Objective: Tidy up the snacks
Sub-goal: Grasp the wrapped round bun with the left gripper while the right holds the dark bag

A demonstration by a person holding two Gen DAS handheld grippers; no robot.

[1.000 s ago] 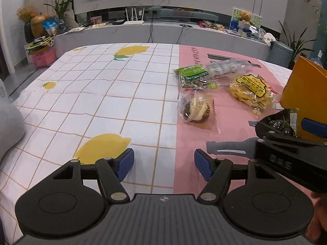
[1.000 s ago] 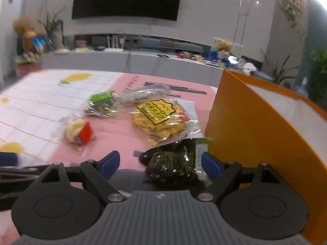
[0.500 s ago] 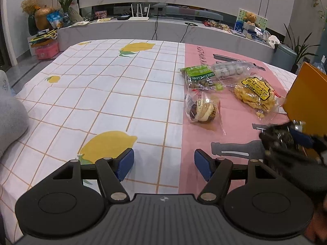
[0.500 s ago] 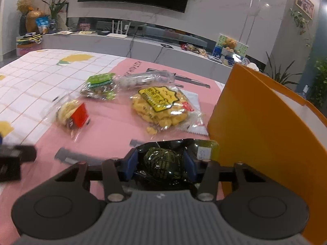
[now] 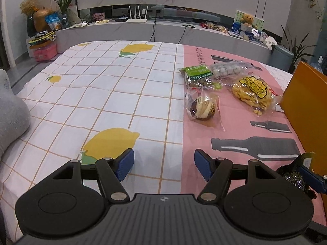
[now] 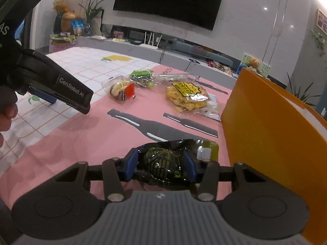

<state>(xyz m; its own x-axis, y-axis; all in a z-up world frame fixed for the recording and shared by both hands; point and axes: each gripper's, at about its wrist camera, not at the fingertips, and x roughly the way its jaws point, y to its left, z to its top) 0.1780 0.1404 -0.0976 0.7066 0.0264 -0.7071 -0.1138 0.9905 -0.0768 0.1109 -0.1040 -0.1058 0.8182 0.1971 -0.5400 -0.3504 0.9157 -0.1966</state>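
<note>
My right gripper (image 6: 161, 166) is shut on a dark green-black snack packet (image 6: 163, 163) and holds it above the pink cloth, next to the orange box (image 6: 271, 130). The packet also shows at the right edge of the left wrist view (image 5: 296, 178). My left gripper (image 5: 164, 166) is open and empty over the tablecloth's near edge. On the pink cloth lie a yellow chips bag (image 5: 253, 91), a wrapped pastry (image 5: 201, 107), a green raisin pack (image 5: 197, 77) and a clear packet (image 5: 229, 69).
The orange box (image 5: 306, 106) stands at the table's right side. The lemon-print cloth (image 5: 98, 94) covers the left half. A grey cushion (image 5: 10, 118) sits at the left edge. A low counter (image 5: 163, 30) with clutter runs behind the table.
My right gripper closed on the dark packet and lifted it back toward me. The left gripper stayed open and drew back a little.
</note>
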